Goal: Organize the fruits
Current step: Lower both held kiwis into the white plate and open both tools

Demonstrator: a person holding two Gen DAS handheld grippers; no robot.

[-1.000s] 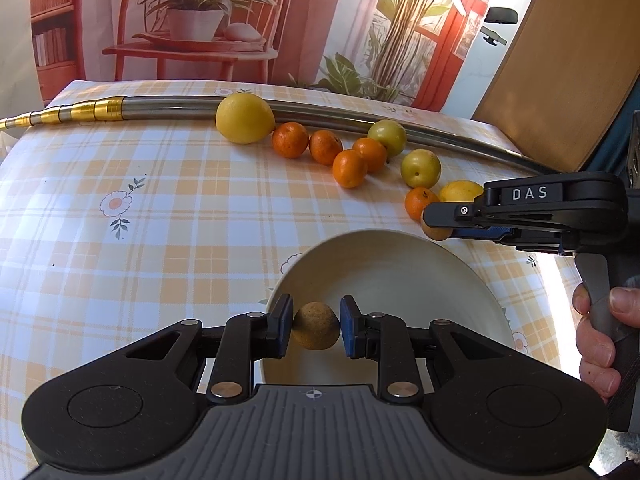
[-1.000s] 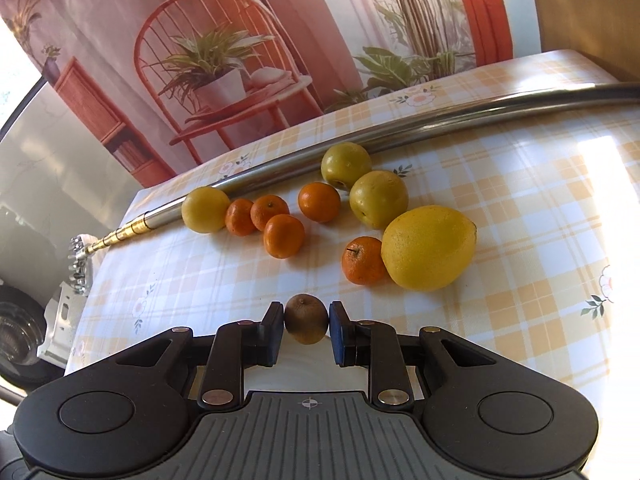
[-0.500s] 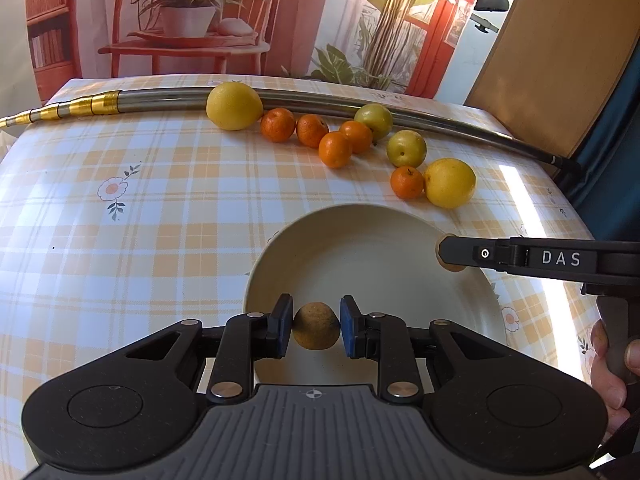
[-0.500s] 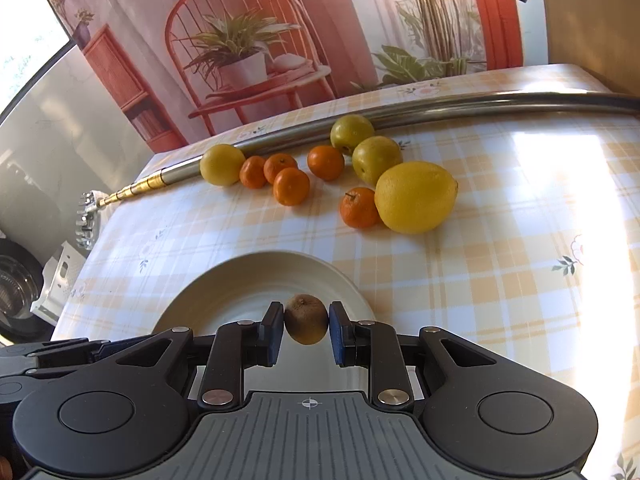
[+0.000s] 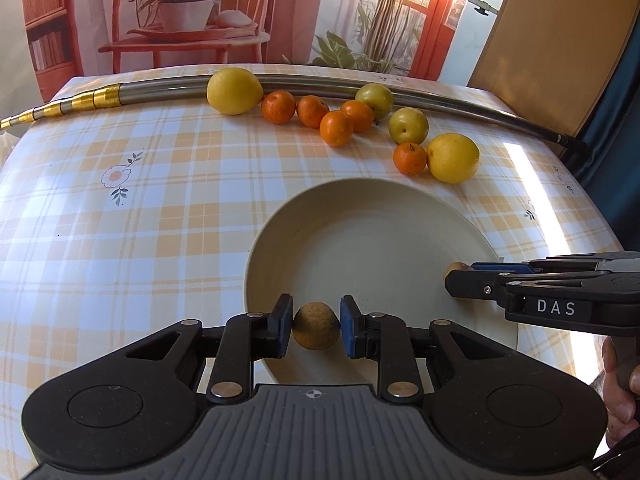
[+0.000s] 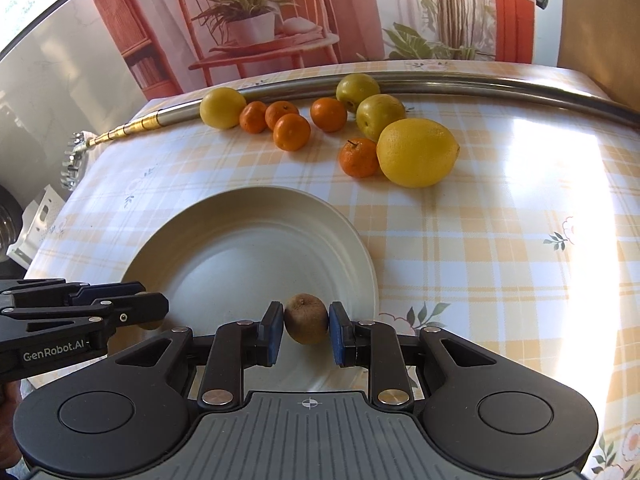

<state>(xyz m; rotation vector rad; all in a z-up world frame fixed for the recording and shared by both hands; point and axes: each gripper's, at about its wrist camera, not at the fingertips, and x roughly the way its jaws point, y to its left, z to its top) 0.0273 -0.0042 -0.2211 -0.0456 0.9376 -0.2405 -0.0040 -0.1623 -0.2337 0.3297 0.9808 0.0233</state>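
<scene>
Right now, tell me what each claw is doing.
Left claw: closed on a small brown fruit, over the plate.
Right claw: closed on a small brown fruit, over the same plate.

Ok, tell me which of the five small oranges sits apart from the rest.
The small orange touching the big lemon, nearest the plate. The other four cluster back by the metal pole.

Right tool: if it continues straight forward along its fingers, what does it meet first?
Probably the small orange beside the large lemon, past the far rim of the plate. The right tool, shut on a brown fruit, seems above the plate; height is unclear.
</scene>
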